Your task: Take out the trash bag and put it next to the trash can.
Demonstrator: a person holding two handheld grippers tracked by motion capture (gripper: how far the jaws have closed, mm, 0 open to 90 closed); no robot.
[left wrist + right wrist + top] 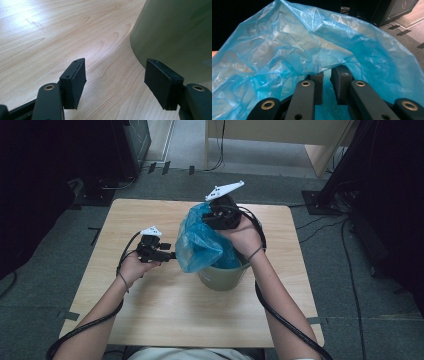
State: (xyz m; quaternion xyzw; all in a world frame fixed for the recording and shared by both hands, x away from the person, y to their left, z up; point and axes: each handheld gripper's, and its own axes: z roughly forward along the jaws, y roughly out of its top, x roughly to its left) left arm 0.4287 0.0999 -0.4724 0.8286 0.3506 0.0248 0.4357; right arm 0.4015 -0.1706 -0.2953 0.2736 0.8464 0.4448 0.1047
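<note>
An olive-green bin (222, 277) stands mid-table with a blue plastic bag (200, 245) pulled up out of it and bulging toward the left. My right gripper (212, 221) is at the bag's top far edge. In the right gripper view the bag (299, 45) arches over my right gripper (327, 86); its jaws stand a narrow gap apart with blue film in the gap. My left gripper (167, 255) is held just left of the bag, low over the table. The left gripper (115, 82) is open and holds nothing, with the bin wall (175, 32) close on its right.
The light wooden table (150, 310) has bare surface in front and to the left of the bin. Black cables trail from both grippers along the forearms. Dark equipment and a desk stand on the grey floor beyond the table.
</note>
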